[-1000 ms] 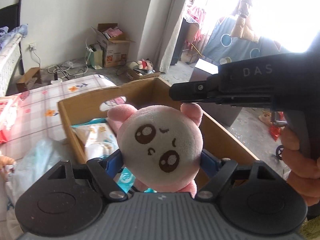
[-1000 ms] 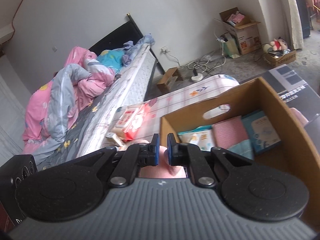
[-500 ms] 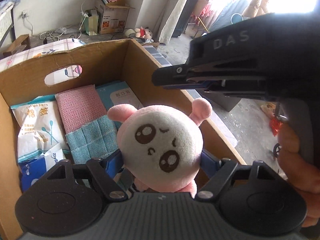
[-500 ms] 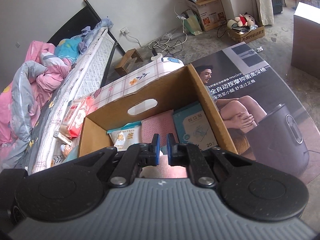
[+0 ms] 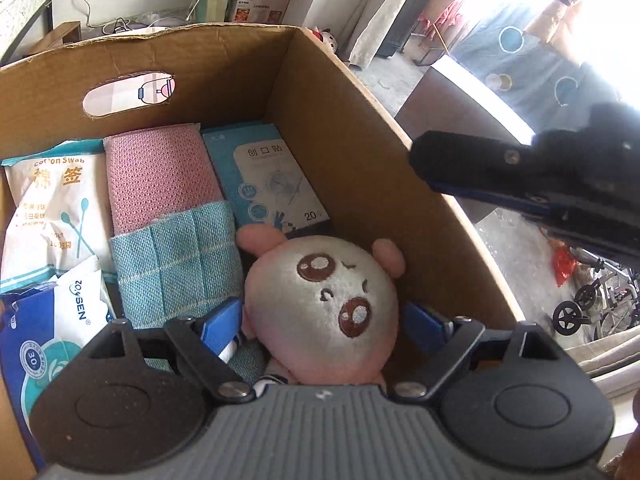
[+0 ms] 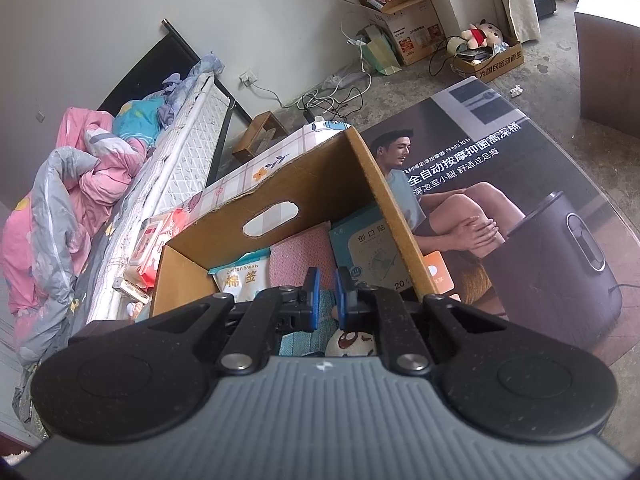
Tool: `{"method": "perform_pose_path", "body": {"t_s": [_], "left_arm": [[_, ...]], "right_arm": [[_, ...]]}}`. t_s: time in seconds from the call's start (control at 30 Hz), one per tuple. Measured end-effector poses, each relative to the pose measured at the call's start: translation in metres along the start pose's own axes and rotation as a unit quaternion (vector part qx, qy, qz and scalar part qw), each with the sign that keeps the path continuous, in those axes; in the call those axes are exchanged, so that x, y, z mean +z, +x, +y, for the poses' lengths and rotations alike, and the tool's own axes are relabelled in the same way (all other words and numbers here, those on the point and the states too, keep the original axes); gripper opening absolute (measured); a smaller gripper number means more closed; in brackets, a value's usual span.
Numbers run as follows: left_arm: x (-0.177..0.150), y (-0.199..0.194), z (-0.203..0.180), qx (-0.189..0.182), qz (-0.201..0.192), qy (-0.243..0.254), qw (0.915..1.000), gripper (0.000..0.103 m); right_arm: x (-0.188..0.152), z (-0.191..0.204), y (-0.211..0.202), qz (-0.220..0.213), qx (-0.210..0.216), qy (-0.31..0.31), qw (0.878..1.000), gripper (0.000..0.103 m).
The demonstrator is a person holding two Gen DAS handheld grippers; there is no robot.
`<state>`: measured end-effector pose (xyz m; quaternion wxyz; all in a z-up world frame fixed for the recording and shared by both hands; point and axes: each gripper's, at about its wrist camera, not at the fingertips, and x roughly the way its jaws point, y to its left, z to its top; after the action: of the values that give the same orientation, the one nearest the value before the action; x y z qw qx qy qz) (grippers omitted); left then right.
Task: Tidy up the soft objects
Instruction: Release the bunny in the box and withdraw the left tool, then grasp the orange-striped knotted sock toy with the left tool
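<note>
While its body stays hidden behind the left gripper [image 5: 322,322], one pink plush toy [image 5: 322,296] sits low inside the cardboard box [image 5: 352,128], between jaws that have just been widening. Only the right-wrist view shows the right gripper [image 6: 325,296] clenched on nothing above that box, the plush's face barely visible.

Fuzzy plush pig toy [image 5: 324,304], matt corrugated cardboard box [image 5: 352,128], woven teal cloth [image 5: 176,256].
</note>
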<state>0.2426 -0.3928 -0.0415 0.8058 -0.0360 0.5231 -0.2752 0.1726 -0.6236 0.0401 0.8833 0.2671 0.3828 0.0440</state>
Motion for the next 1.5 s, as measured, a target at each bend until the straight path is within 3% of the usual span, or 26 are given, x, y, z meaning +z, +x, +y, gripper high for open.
{"method": "perform_pose_path", "body": {"t_s": [0.17, 0.33, 0.4, 0.57, 0.7, 0.87, 1.2, 1.5], "left_arm": [[0.002, -0.025, 0.006, -0.015, -0.014, -0.007, 0.9998, 0.092], [-0.005, -0.074, 0.008, -0.034, -0.037, 0.007, 0.9987, 0.093], [-0.012, -0.096, 0.011, -0.023, -0.056, 0.013, 0.9981, 0.093], [-0.04, -0.158, 0.02, 0.018, -0.107, 0.048, 0.9929, 0.093], [-0.067, -0.201, 0.04, 0.041, -0.129, 0.074, 0.988, 0.096], [-0.093, -0.242, 0.079, 0.064, -0.148, 0.061, 0.985, 0.096], [-0.135, -0.303, 0.175, 0.13, -0.187, -0.022, 0.9735, 0.096], [-0.131, -0.321, 0.265, 0.156, -0.191, -0.121, 0.9617, 0.096]], "right_arm": [[-0.007, 0.002, -0.027, -0.024, 0.011, 0.011, 1.0, 0.009], [-0.02, 0.012, -0.059, -0.053, 0.035, 0.022, 0.998, 0.013], [-0.03, 0.018, -0.071, -0.065, 0.047, 0.032, 0.996, 0.018], [-0.065, 0.038, -0.091, -0.088, 0.082, 0.051, 0.991, 0.043], [-0.093, 0.06, -0.097, -0.092, 0.117, 0.06, 0.987, 0.048], [-0.115, 0.097, -0.087, -0.069, 0.137, 0.044, 0.987, 0.052], [-0.123, 0.182, -0.041, 0.001, 0.164, -0.022, 0.986, 0.054], [-0.127, 0.267, 0.007, 0.065, 0.153, -0.117, 0.979, 0.055]]}}
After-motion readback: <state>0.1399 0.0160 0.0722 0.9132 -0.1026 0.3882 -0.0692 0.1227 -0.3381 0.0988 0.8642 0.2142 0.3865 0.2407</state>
